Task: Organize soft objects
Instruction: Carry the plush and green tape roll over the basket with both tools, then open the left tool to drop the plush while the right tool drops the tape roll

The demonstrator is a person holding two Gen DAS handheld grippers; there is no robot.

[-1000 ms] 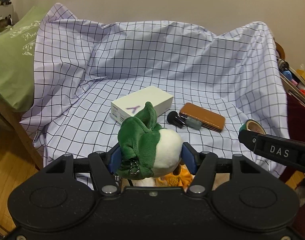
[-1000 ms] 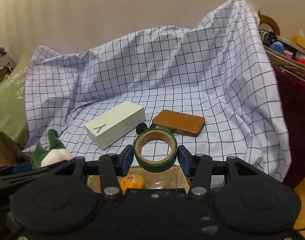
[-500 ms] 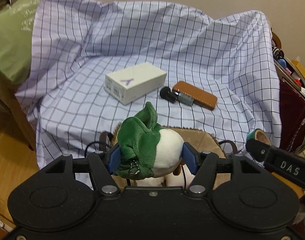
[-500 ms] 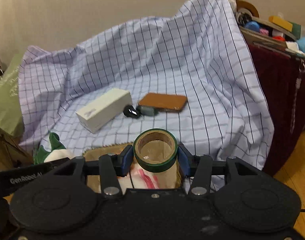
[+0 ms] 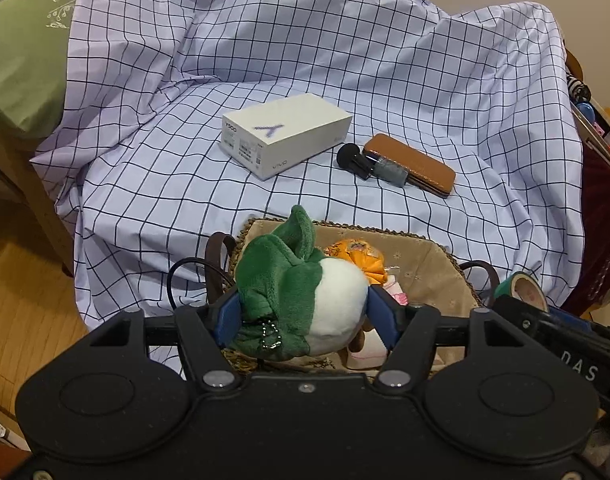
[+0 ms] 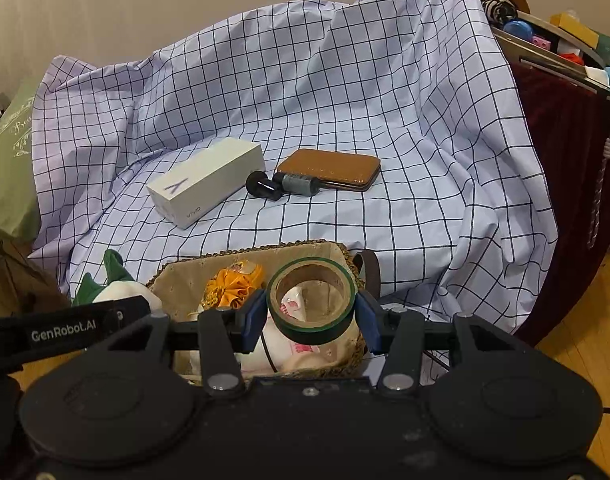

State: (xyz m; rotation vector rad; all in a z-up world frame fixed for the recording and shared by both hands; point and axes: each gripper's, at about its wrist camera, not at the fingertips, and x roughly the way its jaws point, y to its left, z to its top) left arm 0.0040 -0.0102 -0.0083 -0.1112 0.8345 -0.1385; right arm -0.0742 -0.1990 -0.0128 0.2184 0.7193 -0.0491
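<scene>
A green and white plush (image 5: 305, 296) sits between the blue pads of my left gripper (image 5: 305, 314), just above the left part of a woven, cloth-lined basket (image 5: 425, 240). The jaws are opening, and the pads still touch the plush on both sides. My right gripper (image 6: 311, 316) is shut on a green tape roll (image 6: 313, 330), held over the right part of the basket (image 6: 241, 254). An orange fabric flower (image 6: 233, 284) and pink-and-white soft items lie inside the basket. In the right wrist view the plush (image 6: 117, 288) shows at the lower left.
On the checked cloth (image 5: 165, 200) behind the basket lie a white box (image 5: 285, 136), a brown case (image 5: 413, 164) and a small dark bottle (image 5: 369, 164). A green cushion (image 5: 17, 60) is at the left. A cluttered shelf (image 6: 545, 40) stands to the right. Wooden floor lies below.
Both grippers have sunk and tipped downward with their loads. The basket, mostly hidden a second ago, now lies in full view under them.
</scene>
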